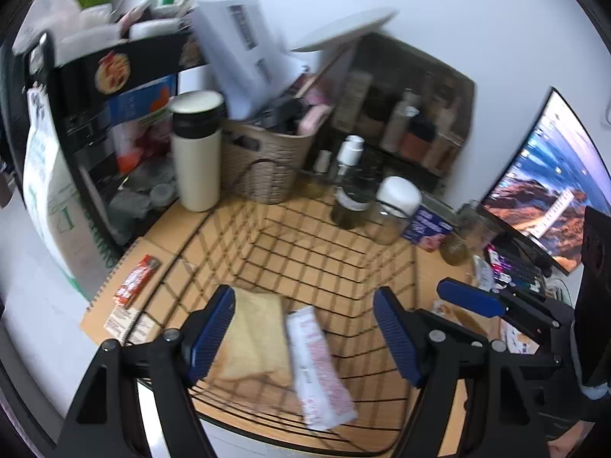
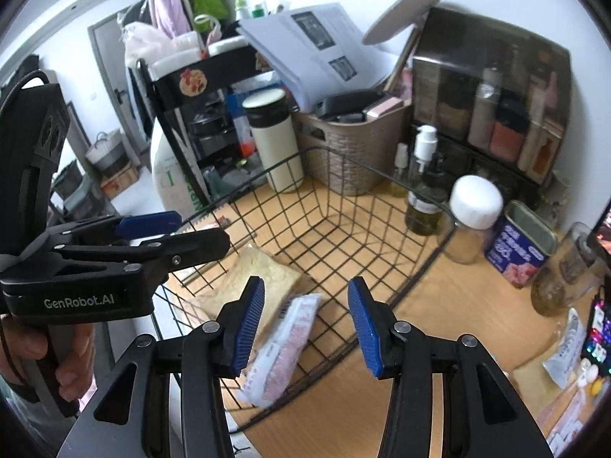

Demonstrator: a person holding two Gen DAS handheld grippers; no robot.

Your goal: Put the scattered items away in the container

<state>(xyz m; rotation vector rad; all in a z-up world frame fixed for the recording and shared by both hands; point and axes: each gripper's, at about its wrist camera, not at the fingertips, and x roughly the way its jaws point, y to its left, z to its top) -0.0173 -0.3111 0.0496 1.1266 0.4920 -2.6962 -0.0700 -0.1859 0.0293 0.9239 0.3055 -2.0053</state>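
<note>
A black wire basket (image 1: pixel 313 244) (image 2: pixel 328 206) stands on the wooden desk. Inside it lie a slice of bread in a clear bag (image 1: pixel 254 337) (image 2: pixel 263 273) and a white-and-pink packet (image 1: pixel 320 370) (image 2: pixel 282 347). My left gripper (image 1: pixel 305 334) is open and empty above the basket's near side; it also shows in the right wrist view (image 2: pixel 160 229). My right gripper (image 2: pixel 305 328) is open and empty above the basket's near rim; one of its fingers (image 1: pixel 471 299) shows in the left wrist view. A red-and-white snack bar (image 1: pixel 137 280) lies on a spiral notebook left of the basket.
Behind the basket stand a cream thermos (image 1: pixel 196 152), a woven basket (image 1: pixel 267 152), a pump bottle (image 1: pixel 351 191), a white-capped jar (image 1: pixel 393 210) and a blue tin (image 2: pixel 519 244). A monitor (image 1: pixel 546 187) and keyboard are at the right. More packets (image 2: pixel 565 347) lie on the desk at right.
</note>
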